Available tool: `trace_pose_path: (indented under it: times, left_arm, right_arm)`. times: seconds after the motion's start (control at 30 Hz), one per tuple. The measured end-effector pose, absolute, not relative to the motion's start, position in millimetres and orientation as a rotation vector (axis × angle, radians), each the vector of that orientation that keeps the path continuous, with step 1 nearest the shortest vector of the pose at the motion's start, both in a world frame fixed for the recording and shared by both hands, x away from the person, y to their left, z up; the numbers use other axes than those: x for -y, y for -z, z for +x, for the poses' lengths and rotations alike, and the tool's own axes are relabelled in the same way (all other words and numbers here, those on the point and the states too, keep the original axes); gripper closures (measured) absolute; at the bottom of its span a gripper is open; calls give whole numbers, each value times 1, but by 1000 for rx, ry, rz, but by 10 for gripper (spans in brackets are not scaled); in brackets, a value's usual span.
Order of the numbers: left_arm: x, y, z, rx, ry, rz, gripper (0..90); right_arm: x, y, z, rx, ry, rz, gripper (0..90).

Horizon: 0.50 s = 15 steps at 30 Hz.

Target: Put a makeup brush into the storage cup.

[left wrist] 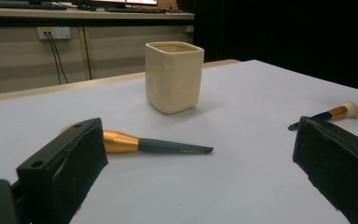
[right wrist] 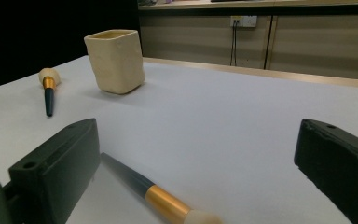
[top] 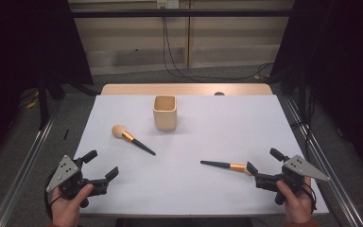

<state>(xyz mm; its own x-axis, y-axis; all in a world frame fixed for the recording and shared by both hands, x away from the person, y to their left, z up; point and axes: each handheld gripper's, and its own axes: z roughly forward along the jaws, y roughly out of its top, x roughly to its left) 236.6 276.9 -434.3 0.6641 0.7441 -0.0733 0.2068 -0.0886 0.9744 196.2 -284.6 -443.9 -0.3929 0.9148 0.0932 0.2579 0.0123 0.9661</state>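
Table: white table (top: 208,142) seen from above, with a wooden strip along its far edge.
Cup: a cream, square-sided cup (top: 164,112) stands upright in the far middle of the table, open at the top.
Left brush: a makeup brush (top: 131,138) lies left of the middle, near side of the cup, pale head pointing far-left, gold collar, dark handle pointing near-right.
Right brush: a second brush (top: 224,165) lies on the near right, dark handle pointing left, gold collar and head just beside the right tongs.
Left tongs: left tongs (top: 102,165) sit at the near left corner, held in a hand (top: 68,205), jaws spread wide, nothing between them.
Right tongs: right tongs (top: 263,161) sit at the near right, held in a hand (top: 295,201), jaws spread wide; the brush head lies low between them, not clamped.
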Motion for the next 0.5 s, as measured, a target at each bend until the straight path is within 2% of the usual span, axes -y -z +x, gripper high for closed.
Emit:
trace_pose_path:
  times: [0.5]
  left_arm:
    - [-271,427,249,-778,-509,1654,26]
  right_arm:
    - [283,443,197,-1694,-1411,1206,2]
